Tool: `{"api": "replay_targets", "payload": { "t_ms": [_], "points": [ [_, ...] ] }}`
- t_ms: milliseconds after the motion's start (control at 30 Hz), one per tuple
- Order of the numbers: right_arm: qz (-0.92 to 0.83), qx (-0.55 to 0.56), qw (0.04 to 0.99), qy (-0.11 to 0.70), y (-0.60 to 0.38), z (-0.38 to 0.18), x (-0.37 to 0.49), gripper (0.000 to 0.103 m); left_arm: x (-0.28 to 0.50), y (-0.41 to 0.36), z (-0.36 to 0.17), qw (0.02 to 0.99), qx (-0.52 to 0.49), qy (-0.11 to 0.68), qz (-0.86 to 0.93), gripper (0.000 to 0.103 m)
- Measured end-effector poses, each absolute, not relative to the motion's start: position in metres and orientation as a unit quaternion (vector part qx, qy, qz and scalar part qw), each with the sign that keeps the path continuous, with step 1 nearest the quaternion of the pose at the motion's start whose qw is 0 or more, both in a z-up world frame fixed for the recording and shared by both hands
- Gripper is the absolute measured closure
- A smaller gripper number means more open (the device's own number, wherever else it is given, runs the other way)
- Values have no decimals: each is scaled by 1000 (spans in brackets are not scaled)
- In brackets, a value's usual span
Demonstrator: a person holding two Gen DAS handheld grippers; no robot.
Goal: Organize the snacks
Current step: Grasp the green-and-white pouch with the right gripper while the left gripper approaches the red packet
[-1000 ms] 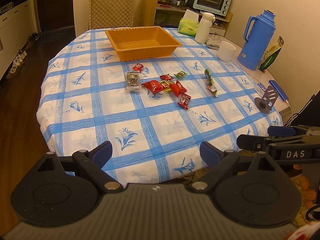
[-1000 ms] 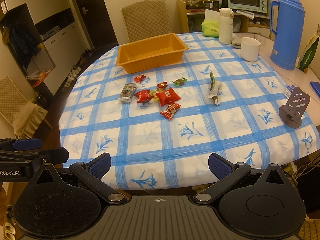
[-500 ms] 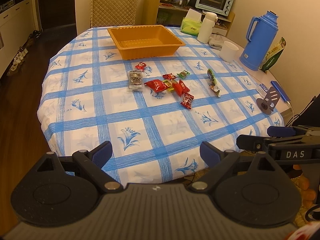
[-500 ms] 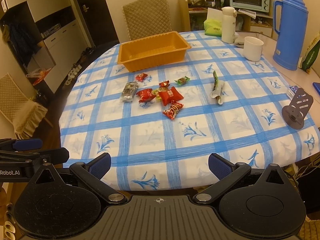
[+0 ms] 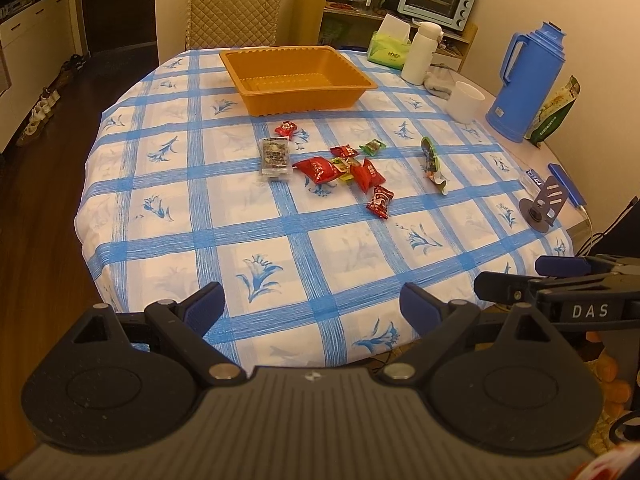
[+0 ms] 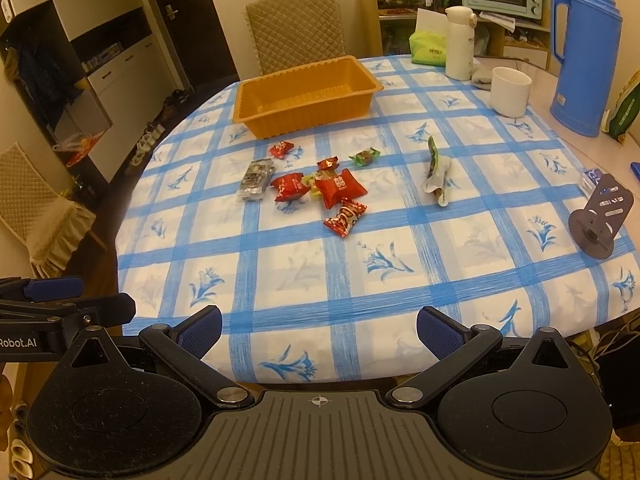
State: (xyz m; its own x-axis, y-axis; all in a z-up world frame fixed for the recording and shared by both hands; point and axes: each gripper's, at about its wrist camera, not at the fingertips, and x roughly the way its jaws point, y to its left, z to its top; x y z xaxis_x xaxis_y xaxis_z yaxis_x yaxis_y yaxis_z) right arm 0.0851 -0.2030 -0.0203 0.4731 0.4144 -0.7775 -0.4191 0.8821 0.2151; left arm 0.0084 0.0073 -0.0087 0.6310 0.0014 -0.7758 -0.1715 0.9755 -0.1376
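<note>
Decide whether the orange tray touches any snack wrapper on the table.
Apart. The right wrist view shows bare tablecloth between the orange tray and the nearest red candy.

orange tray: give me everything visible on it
The orange tray is a rectangular, thin-looking plastic bin with ribbed, outward-sloping walls and a flat lip. It sits upright and empty on the checked tablecloth at the table's far side, before a quilted chair. Nothing touches it; the nearest red snack lies just short of its near wall.
</note>
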Motion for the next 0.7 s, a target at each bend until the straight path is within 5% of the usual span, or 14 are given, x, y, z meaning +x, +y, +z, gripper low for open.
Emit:
{"api": "replay_targets", "payload": {
  "t_ms": [700],
  "points": [
    [210,20,875,437,-259,-64,200,0,75,45,-36,894,-134,410,121,9]
  ]
}}
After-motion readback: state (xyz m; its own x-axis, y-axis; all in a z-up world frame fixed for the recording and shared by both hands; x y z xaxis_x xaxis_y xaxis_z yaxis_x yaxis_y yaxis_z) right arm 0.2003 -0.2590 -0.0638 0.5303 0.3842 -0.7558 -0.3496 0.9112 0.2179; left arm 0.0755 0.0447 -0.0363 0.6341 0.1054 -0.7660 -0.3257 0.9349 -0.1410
